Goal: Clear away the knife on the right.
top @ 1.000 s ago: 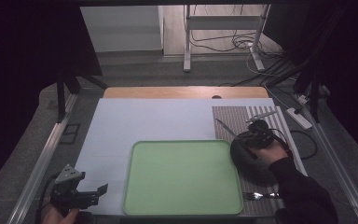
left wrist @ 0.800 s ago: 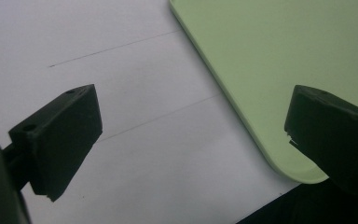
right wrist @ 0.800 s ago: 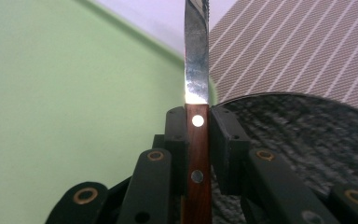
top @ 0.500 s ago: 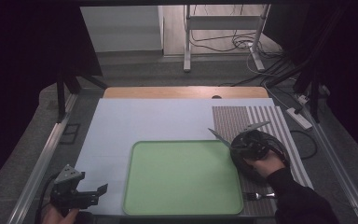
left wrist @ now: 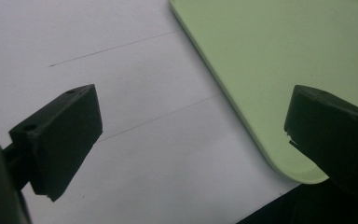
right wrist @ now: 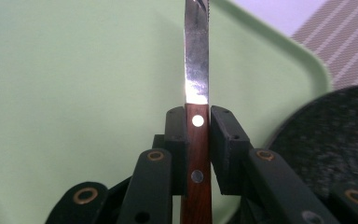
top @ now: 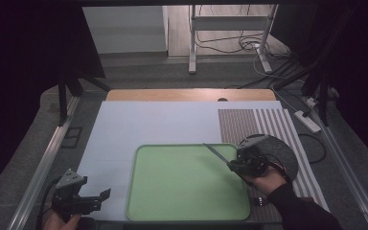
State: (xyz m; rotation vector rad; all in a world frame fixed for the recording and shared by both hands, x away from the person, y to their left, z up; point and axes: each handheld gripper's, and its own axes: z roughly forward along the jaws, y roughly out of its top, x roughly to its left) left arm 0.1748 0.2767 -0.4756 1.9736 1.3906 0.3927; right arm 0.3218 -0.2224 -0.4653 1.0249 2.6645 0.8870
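Right claw (right wrist: 198, 140) clamped on the wooden handle of a knife (right wrist: 196, 70), blade over the green tray (top: 172, 191); left claw (left wrist: 191, 135) wide open, empty, above the counter (left wrist: 135, 154).

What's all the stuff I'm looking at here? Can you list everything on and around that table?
Tray: one, light green, flat on the near middle of the table, nothing lying on it.
Knife: one, steel blade with a brown wooden handle, clamped in the right gripper, blade out over the tray's right part.
Plate: one, dark and speckled, on the striped mat right of the tray.
Striped mat: one, grey and white stripes, right side of the table.
White sheet: one, covering most of the tabletop.
Power strip: one, white, on the floor to the right.
Cables: several, dark, on the floor behind the table.
Left gripper: one, black, jaws apart, near left corner.
Right gripper: one, black, shut on the knife handle.
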